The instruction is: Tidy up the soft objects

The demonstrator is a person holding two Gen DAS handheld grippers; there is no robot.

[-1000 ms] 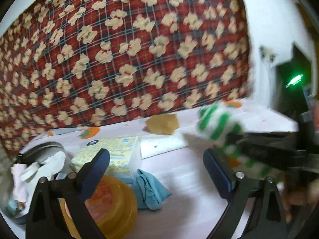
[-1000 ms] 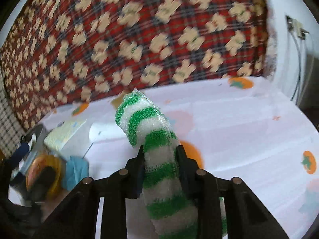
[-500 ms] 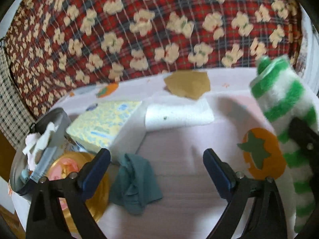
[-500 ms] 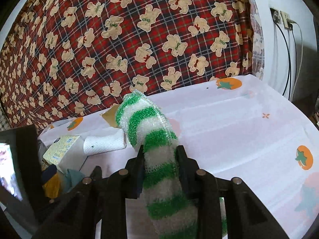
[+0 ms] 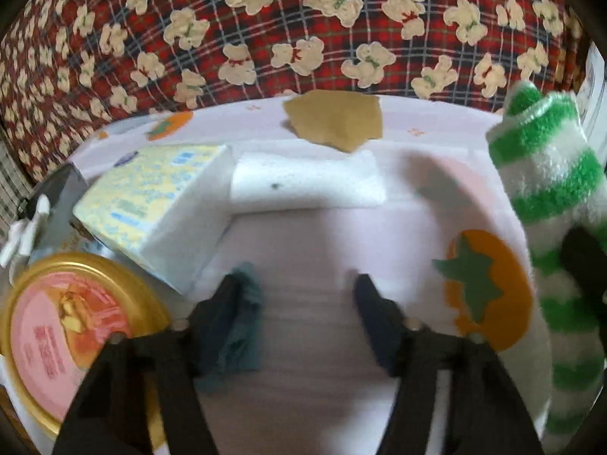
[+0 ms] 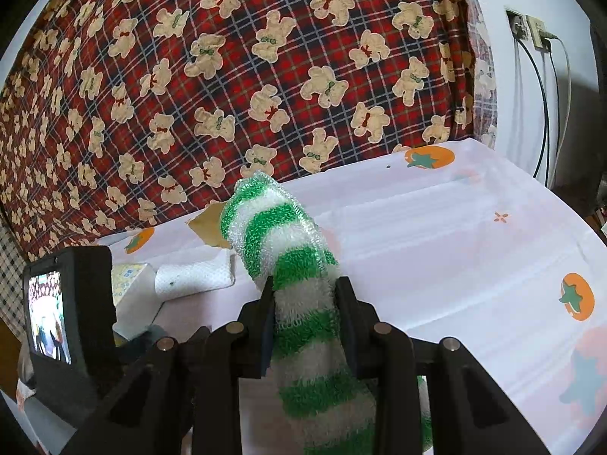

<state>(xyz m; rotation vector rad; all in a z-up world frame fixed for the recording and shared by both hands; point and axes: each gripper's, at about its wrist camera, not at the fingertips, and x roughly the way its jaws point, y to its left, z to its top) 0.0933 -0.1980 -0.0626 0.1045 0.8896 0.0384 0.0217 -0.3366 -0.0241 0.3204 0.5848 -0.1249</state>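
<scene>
My right gripper (image 6: 303, 295) is shut on a fluffy green-and-white striped sock (image 6: 299, 284) and holds it upright above the table; the sock also shows at the right of the left wrist view (image 5: 550, 204). My left gripper (image 5: 299, 292) is open and low over the white tablecloth (image 5: 311, 258). A crumpled teal cloth (image 5: 242, 326) lies by its left finger. A folded white towel (image 5: 307, 185) and a tan cloth (image 5: 337, 121) lie farther back.
A yellow tissue pack (image 5: 155, 197) sits left of the towel. A round yellow-lidded container (image 5: 64, 337) and a grey bin (image 5: 53, 197) stand at the left edge. A red bear-print plaid cloth (image 6: 246, 76) hangs behind. Wall cables (image 6: 542, 106) are at the right.
My left gripper has moved forward and down toward the teal cloth, and its fingers stand closer together. My right gripper keeps hold of the sock and has barely shifted.
</scene>
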